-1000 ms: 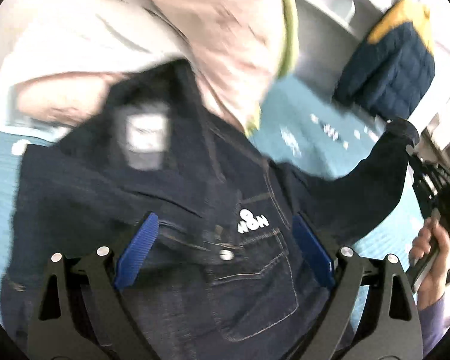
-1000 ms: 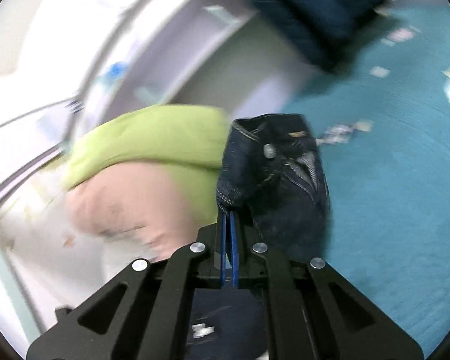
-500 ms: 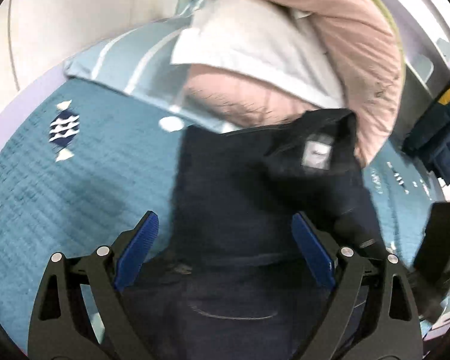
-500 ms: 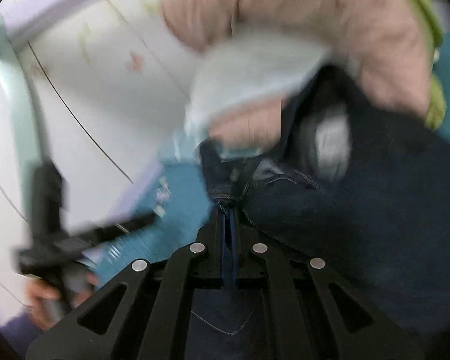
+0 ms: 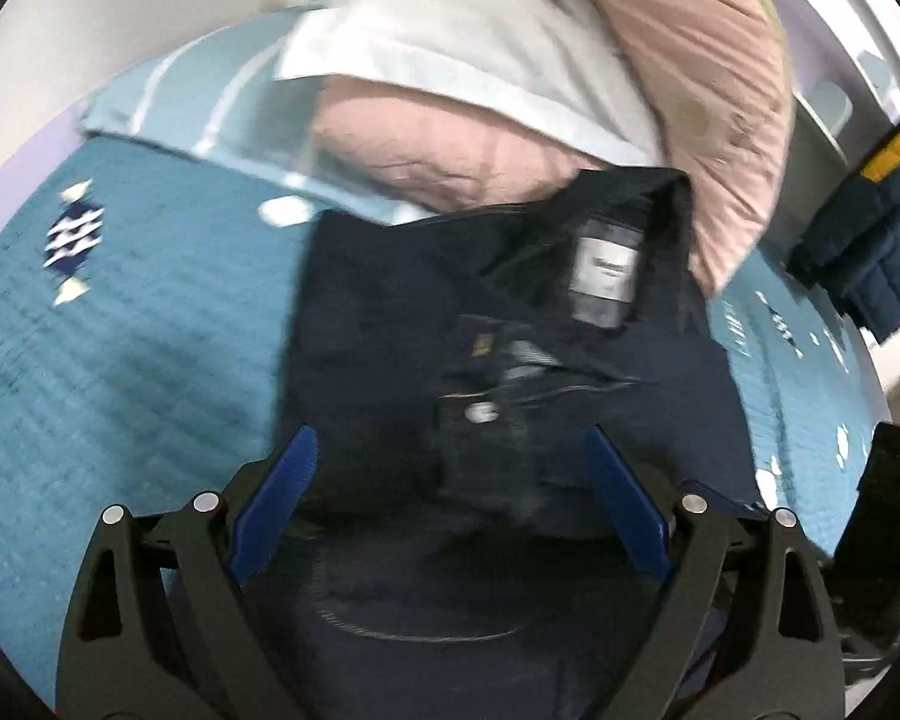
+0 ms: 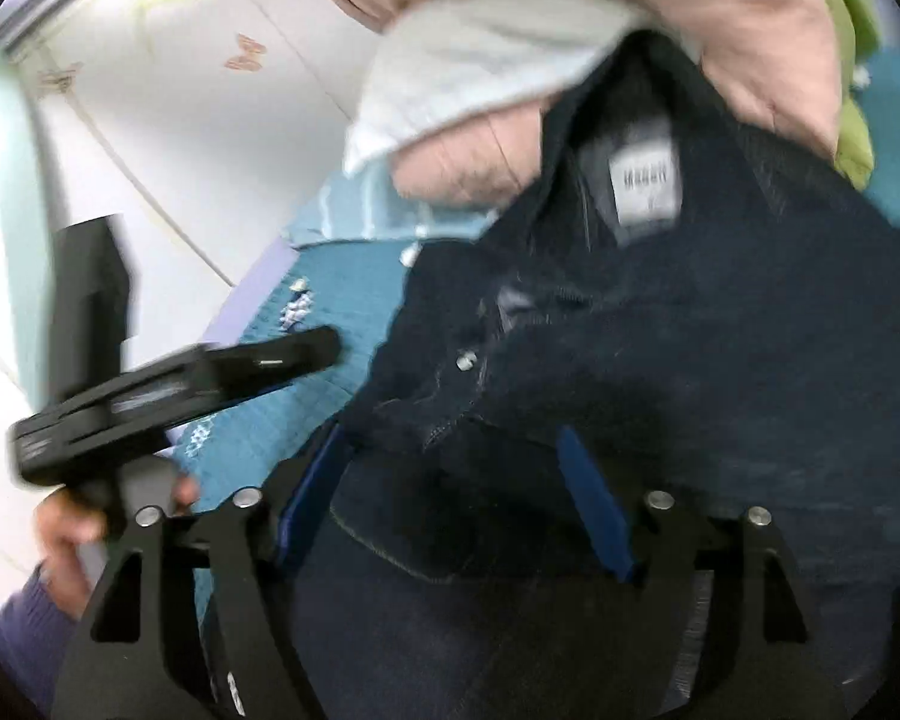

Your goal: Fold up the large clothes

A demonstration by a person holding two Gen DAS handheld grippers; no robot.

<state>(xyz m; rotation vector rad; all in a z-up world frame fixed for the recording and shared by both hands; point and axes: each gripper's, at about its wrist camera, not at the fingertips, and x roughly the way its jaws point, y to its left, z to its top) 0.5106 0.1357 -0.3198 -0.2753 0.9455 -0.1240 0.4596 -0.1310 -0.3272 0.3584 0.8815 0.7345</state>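
One sleeve fold laid on dark denim jacket (image 5: 450, 312) on teal bed (image 5: 108, 360); right hand-held gripper (image 6: 450, 498) jaws just opened, empty; left hand-held gripper (image 5: 450, 504) open; further folds remain.

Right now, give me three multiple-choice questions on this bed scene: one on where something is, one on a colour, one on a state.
1. Where does the dark denim jacket lie?
A. on the teal quilted bedspread
B. on a hanger
C. on the floor

2. What colour are the pads of the left claw?
A. red
B. blue
C. white

3. How stands the right claw?
A. shut on a sleeve
B. out of view
C. open

Answers: 1 A, the denim spreads over the teal cover below the pink padded bedding. 2 B, both pads show blue. 3 C, its jaws have just been opening and stand apart over the denim, pressing nothing.
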